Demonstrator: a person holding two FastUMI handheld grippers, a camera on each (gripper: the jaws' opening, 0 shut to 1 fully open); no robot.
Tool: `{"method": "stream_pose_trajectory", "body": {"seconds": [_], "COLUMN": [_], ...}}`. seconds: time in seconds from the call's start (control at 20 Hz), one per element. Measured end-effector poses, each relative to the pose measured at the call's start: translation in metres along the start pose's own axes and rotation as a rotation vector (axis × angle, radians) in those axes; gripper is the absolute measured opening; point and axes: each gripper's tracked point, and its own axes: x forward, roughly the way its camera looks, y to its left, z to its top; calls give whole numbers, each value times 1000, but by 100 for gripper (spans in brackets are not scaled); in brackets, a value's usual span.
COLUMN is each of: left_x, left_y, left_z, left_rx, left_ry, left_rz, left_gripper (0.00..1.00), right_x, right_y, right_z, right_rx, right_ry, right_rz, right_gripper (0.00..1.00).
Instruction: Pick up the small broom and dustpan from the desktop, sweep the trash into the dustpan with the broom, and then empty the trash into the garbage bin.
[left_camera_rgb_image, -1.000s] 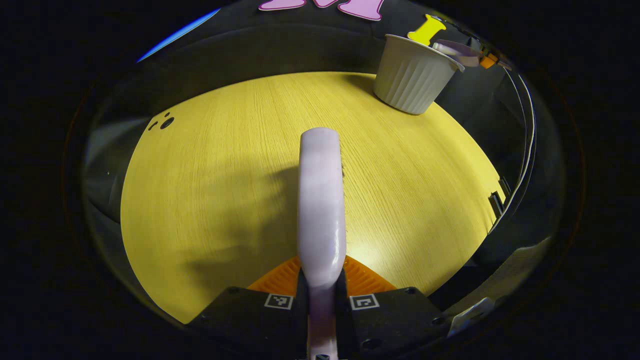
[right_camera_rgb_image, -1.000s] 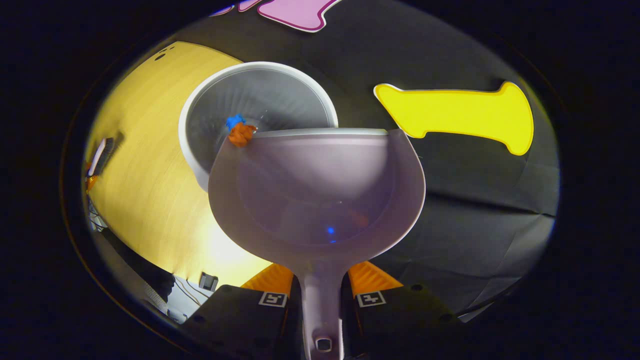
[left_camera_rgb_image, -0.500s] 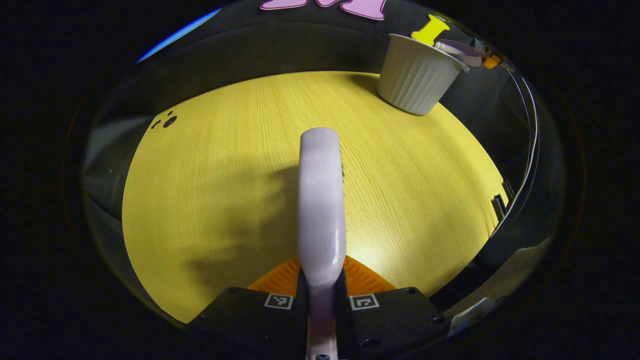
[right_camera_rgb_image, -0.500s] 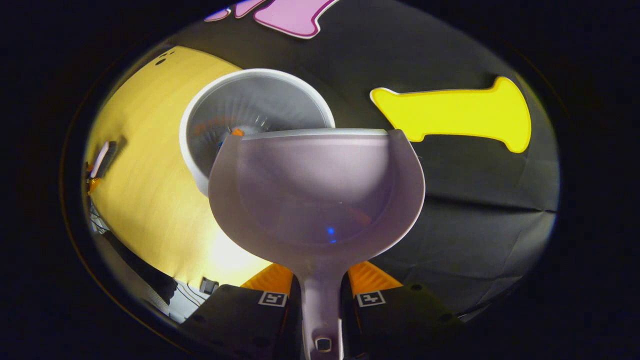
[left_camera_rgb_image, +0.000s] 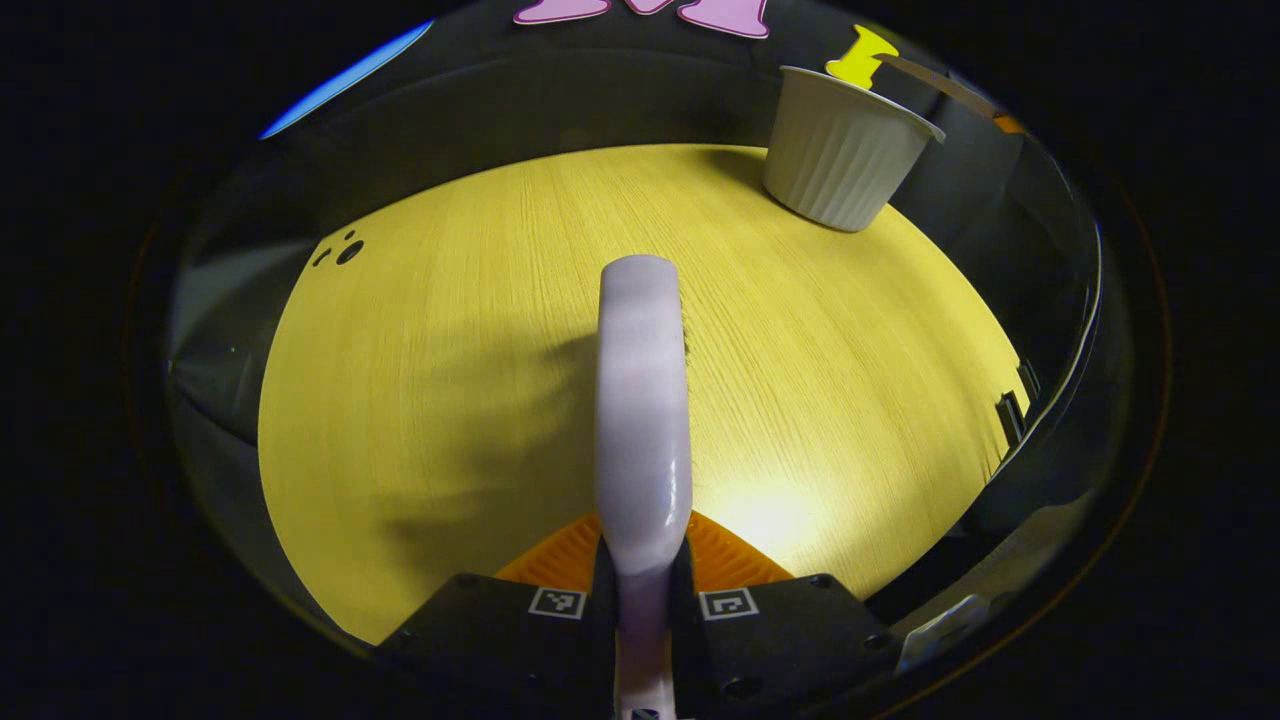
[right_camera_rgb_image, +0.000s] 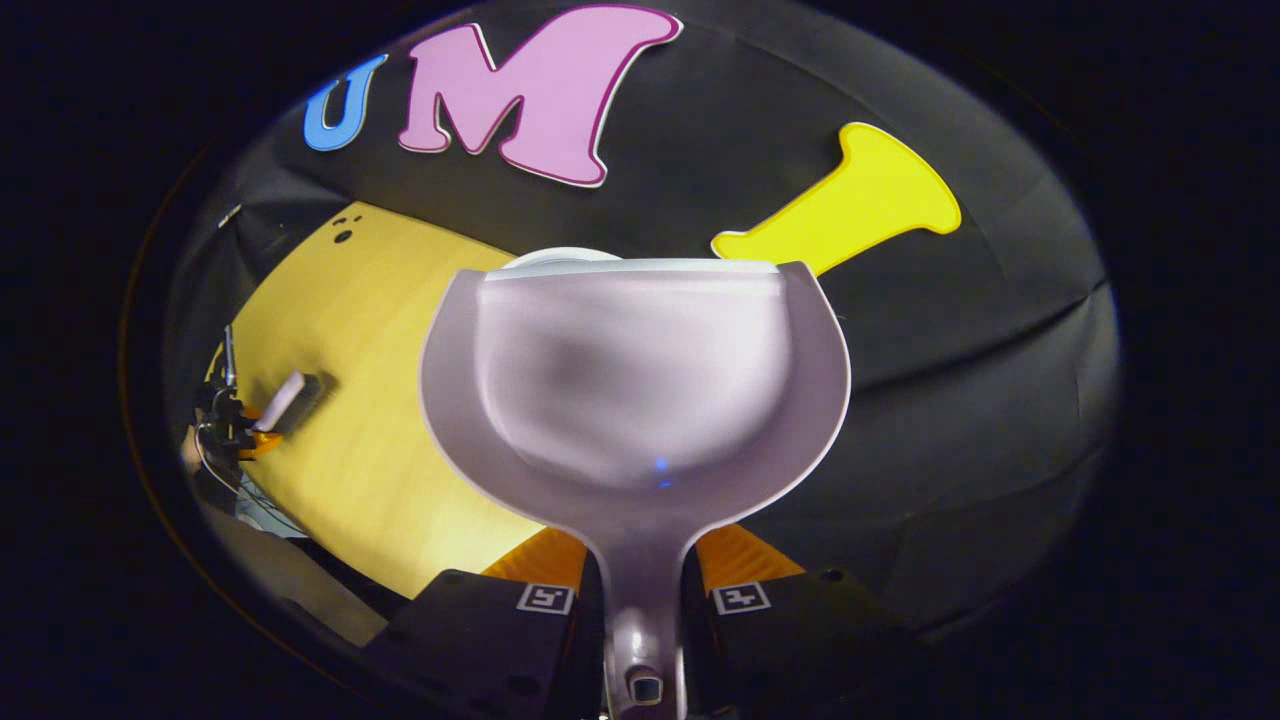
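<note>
In the left gripper view my left gripper (left_camera_rgb_image: 643, 575) is shut on the pale lilac broom (left_camera_rgb_image: 642, 400), which stands edge-on above the yellow wooden desktop (left_camera_rgb_image: 450, 350). The white ribbed garbage bin (left_camera_rgb_image: 845, 150) stands at the far right of the desk. In the right gripper view my right gripper (right_camera_rgb_image: 640, 585) is shut on the handle of the lilac dustpan (right_camera_rgb_image: 635, 390), whose pan looks empty. Behind the pan's front edge peeks a sliver of the bin's rim (right_camera_rgb_image: 560, 257). Far left in that view, the broom (right_camera_rgb_image: 280, 400) is small over the desk.
The desktop (right_camera_rgb_image: 370, 400) runs to the booth's black cloth wall behind the bin. Small dark holes (left_camera_rgb_image: 345, 250) mark the desk's far left corner. A dark bracket (left_camera_rgb_image: 1010, 415) sits at the desk's right edge.
The trash slid off the dustpan into the bin. The dustpan then tipped up and back, so the bin's inside dropped behind the pan. The broom barely moved.
</note>
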Motion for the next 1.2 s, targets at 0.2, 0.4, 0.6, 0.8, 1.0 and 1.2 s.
{"method": "stream_pose_trajectory", "body": {"seconds": [0.2, 0.4, 0.6, 0.8, 1.0, 1.2], "left_x": [-1, -1, 1, 5, 10, 16], "left_y": [5, 9, 16, 21, 21, 21], "left_z": [-1, -2, -2, -4, -5, -9], "left_rx": [4, 13, 33, 39, 54, 66], "left_ry": [7, 7, 18, 24, 36, 49], "left_rz": [27, 52, 86, 100, 116, 125], "left_gripper": [27, 27, 27, 27, 25, 27], "right_x": [-19, -18, 5, 48, 83, 104], "right_y": [54, 113, 171, 220, 259, 283], "right_z": [-35, -76, -124, -166, -197, -207], "right_rx": [19, 27, 29, 57, 58, 60], "right_ry": [-40, -27, 27, 93, 153, 176], "right_rz": [85, 168, 239, 273, 303, 316], "right_gripper": [35, 35, 33, 35, 33, 36]}}
